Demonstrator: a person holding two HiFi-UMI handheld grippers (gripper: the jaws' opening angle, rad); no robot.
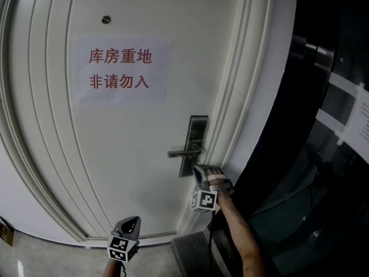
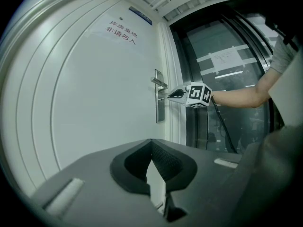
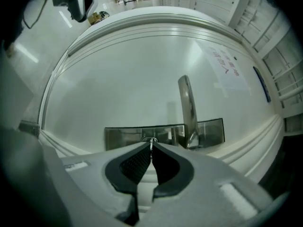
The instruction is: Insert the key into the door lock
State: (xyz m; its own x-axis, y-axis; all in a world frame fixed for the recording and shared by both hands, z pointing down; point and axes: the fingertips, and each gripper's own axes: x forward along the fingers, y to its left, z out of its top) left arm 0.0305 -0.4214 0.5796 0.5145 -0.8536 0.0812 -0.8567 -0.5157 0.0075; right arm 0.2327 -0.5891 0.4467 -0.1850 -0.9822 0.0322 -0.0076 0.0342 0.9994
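Key [image 3: 151, 144] at lock plate [image 3: 128, 136], white door [image 3: 132, 79]

Right hand-held gripper [image 1: 200, 171] pointed level, jaws pinched on thin key [image 3: 151, 144]. Bare right forearm [image 1: 241, 232] stretched out behind it. Left hand-held gripper [image 1: 132, 221] sat lower, level, jaws together, nothing between.

The white door [image 1: 132, 172] is standing in its moulded frame and carrying a paper sign [image 1: 124, 69] with red characters, which is lying flat against the upper panel just below a small round fitting [image 1: 105, 19]. A metal lock plate [image 1: 195, 146] is sitting upright near the door's right edge, with a lever handle [image 1: 183, 153] projecting level from it toward the left. The pale floor [image 1: 52, 255] is running along the foot of the door.
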